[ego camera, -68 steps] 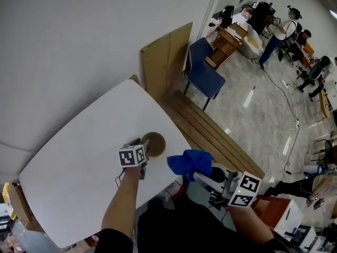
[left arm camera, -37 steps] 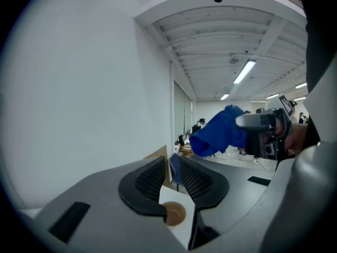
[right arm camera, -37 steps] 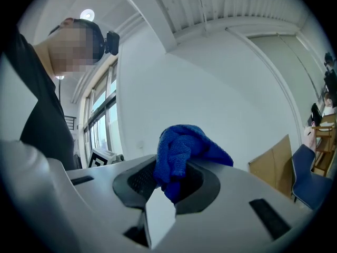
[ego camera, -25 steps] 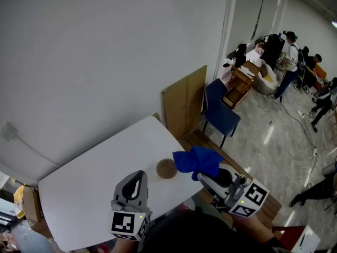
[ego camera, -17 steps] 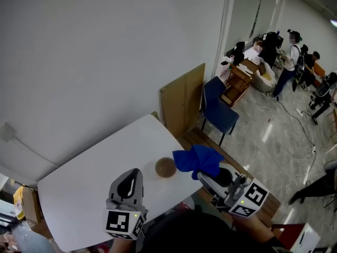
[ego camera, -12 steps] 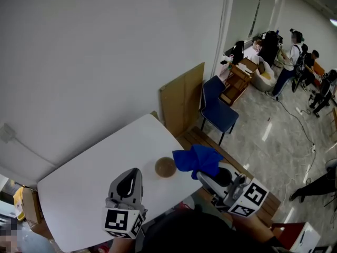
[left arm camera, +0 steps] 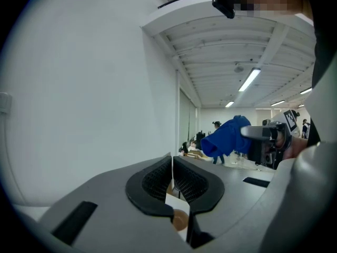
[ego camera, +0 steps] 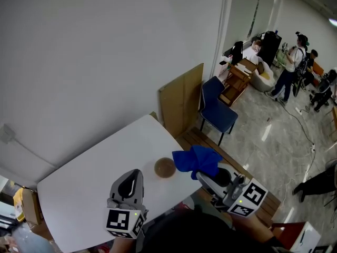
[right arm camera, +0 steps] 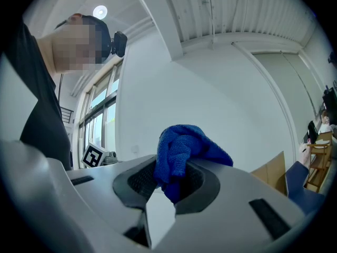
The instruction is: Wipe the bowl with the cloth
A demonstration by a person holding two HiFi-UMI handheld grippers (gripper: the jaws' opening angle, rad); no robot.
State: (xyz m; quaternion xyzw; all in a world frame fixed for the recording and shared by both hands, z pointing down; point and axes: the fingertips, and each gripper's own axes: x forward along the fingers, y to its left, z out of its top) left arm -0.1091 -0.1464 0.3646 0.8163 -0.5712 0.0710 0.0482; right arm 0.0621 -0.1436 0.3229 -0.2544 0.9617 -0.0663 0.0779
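Note:
A small brown bowl (ego camera: 165, 167) stands upright on the white table (ego camera: 89, 183), near its right edge. My right gripper (ego camera: 202, 174) is raised just right of the bowl and is shut on a bunched blue cloth (ego camera: 196, 161), which also shows between the jaws in the right gripper view as the blue cloth (right arm camera: 181, 154). My left gripper (ego camera: 129, 182) is lifted off the table, to the left of and nearer than the bowl, pointing up and away. Its jaws (left arm camera: 172, 179) are shut with nothing between them. Under them the bowl (left arm camera: 180, 220) shows.
A cardboard sheet (ego camera: 180, 100) leans on the wall behind the table, with a blue chair (ego camera: 216, 108) and a wooden bench (ego camera: 206, 141) to the right. Several people (ego camera: 293, 70) stand far off at the upper right. A white wall fills the left.
Early on the left gripper was at the bowl on the table; it has since been lifted clear and pulled back. Over the last second both grippers barely move.

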